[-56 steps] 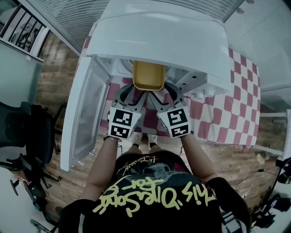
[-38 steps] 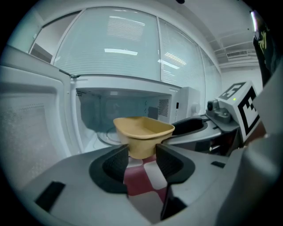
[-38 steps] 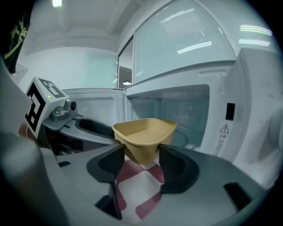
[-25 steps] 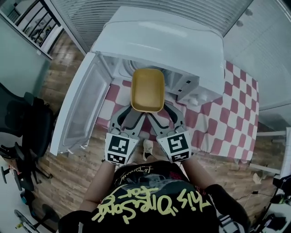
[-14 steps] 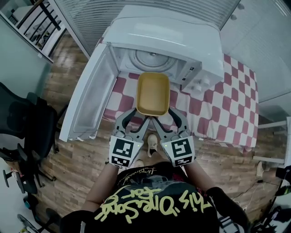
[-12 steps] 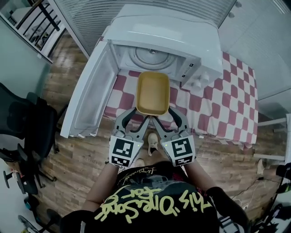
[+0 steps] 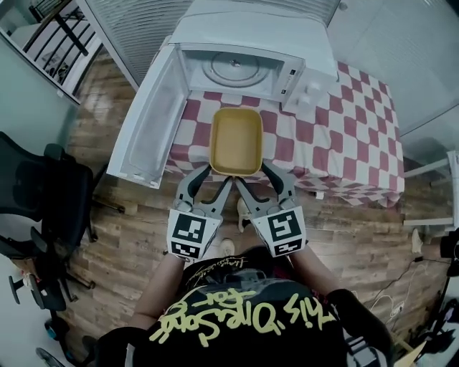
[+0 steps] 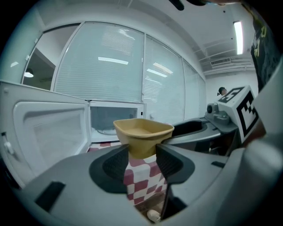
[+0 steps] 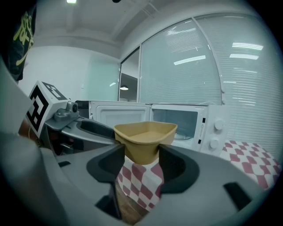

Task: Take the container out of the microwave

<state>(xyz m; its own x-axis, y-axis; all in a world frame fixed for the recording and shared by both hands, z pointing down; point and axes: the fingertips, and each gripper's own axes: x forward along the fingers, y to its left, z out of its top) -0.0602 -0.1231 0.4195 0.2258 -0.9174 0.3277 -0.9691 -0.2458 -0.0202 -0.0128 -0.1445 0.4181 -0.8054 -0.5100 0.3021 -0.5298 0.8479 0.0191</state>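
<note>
Checkered tablecloth (image 7: 344, 129) beneath; container (image 7: 235, 141) tan, rectangular, empty, rounded corners.

Surface (image 7: 344, 129): draped in a red-and-white checked cloth, stretching off to the right, hem hanging over the near edge.
Floor (image 7: 107, 236): brown wood planks, along the near and left sides of the surface.
Office chair (image 7: 43, 193): black, far left on the floor, well apart from the surface.
Blinds (image 7: 136, 21): pale horizontal slats along the far wall.
Shoe (image 7: 242, 210): light-coloured, on the floor just beside the cloth's hem.
Cable (image 7: 391, 290): thin, trailing over the floor at near right.
</note>
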